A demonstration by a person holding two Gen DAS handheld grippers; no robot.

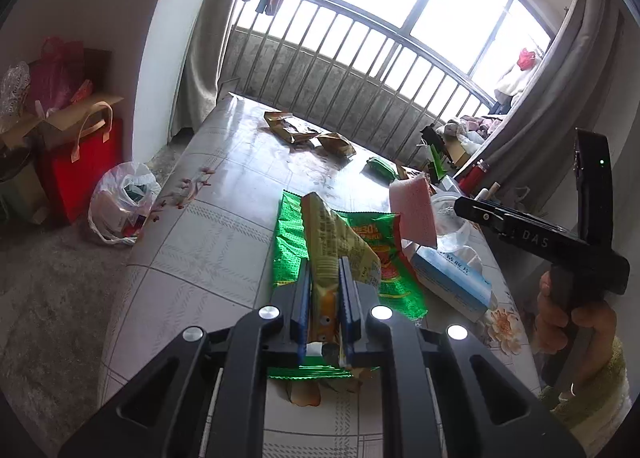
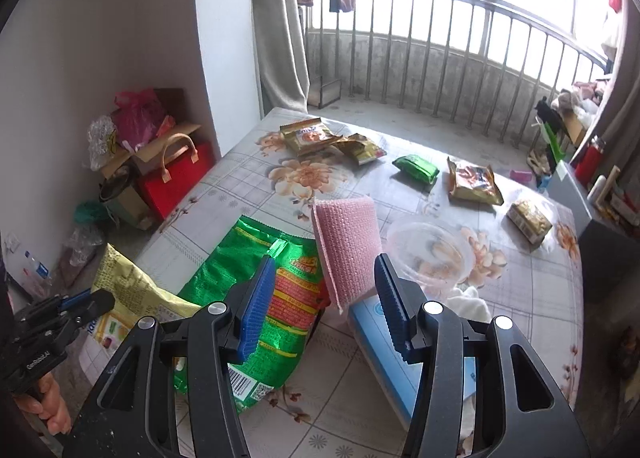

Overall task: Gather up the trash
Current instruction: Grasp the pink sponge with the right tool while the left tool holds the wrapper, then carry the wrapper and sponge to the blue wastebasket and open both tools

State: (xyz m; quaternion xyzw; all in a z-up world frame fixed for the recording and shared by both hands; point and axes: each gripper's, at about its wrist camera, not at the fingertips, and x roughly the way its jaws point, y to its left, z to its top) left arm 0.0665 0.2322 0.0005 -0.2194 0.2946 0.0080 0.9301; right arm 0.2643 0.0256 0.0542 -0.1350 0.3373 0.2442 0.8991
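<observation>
My left gripper [image 1: 325, 270] is shut on a yellow snack bag [image 1: 336, 242], held above the table; the bag also shows at the left of the right wrist view [image 2: 132, 290]. Under it lies a large green snack bag [image 1: 384, 258], also in the right wrist view [image 2: 276, 286]. My right gripper [image 2: 324, 290] is open and empty, above the green bag and a pink sponge [image 2: 348, 246] that leans on a blue tissue box [image 2: 384, 354]. Gold wrappers [image 2: 308, 136], [image 2: 472, 178], a small green packet [image 2: 416, 167] and a wrapped snack [image 2: 528, 218] lie farther back.
The table [image 2: 360, 398] has a floral cover. A clear plastic bowl [image 2: 432, 254] sits beside the tissue box. A white plastic bag [image 1: 122, 204] with rubbish stands on the floor left of the table, beside a red gift bag [image 1: 82, 174]. Cluttered shelves are at the right.
</observation>
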